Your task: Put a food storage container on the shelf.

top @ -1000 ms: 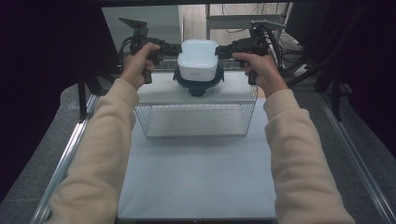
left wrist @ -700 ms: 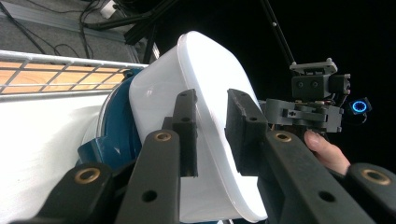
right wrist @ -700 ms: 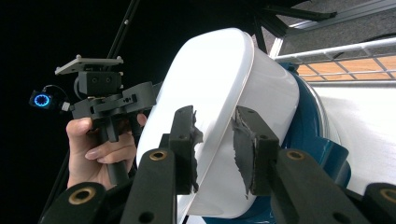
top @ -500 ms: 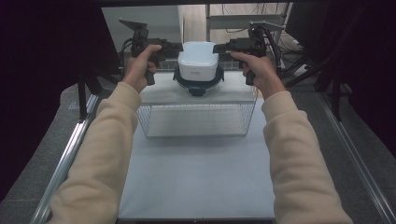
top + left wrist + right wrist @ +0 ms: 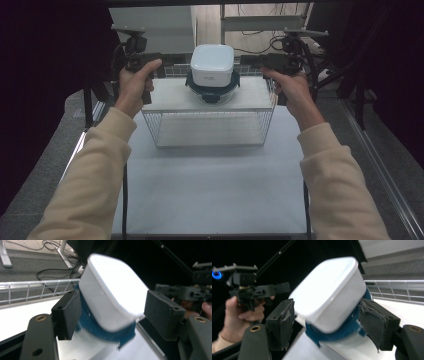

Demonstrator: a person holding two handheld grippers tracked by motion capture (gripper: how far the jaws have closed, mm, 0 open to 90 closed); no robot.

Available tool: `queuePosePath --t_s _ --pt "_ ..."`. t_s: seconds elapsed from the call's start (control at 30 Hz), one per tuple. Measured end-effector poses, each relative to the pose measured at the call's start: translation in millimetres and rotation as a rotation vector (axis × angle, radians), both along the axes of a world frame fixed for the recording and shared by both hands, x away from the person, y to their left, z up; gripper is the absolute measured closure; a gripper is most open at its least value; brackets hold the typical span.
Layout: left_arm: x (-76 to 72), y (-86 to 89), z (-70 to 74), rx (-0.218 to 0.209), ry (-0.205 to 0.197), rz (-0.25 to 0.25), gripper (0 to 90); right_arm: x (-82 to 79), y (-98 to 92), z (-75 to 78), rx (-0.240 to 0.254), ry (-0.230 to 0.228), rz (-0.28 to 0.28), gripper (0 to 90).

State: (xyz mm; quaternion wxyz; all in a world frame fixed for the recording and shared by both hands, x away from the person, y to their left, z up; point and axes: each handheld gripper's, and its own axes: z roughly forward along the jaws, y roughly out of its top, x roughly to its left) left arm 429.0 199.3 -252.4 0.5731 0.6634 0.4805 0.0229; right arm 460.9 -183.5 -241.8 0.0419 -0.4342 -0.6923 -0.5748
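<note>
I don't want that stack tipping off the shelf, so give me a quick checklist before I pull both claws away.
1. Left claw let go: ok. Its jaws have just been opening and the pads stand apart from the white container.
2. Right claw let go: ok. Its jaws have just been opening too, with gaps on both sides of the container.
3. White container seated on the blue-lidded bowl: ok, centred in the high view.
4. Bowl well in on the wire shelf: ok, near the middle.
5. Stack fully still: cannot tell, the gripper views are blurred.
</note>
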Motion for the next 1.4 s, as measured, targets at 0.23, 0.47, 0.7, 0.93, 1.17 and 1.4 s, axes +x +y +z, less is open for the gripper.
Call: queuePosePath --t_s 0.23,0.47,0.7,0.93,1.17,1.4 --pt "-46.7 10.1 -13.6 0.063 -0.068 -0.014 27.9 -38.6 -13.9 -11.1 -0.080 -0.124 0.014 27.0" --pt "-92.1 17.9 -35.7 0.115 -0.120 -0.030 25.1 -71.5 -29.8 -27.2 -0.122 -0.202 0.016 25.3" --pt "-139.0 18.8 -76.4 0.156 -0.143 -0.036 21.8 -112.5 -38.1 -56.6 -0.204 -0.253 0.027 21.9" --pt "-169.3 21.3 -140.4 0.280 -0.076 0.001 20.8 -151.9 -40.0 -108.9 -0.237 -0.275 0.053 21.3" --pt "-186.2 32.2 -189.8 0.286 0.012 0.025 20.1 -176.2 -52.6 -168.9 -0.303 -0.202 0.042 20.1" --pt "-192.2 31.3 -211.7 0.300 0.037 0.021 19.9 -179.9 -54.9 -211.6 -0.391 -0.150 0.037 19.7"
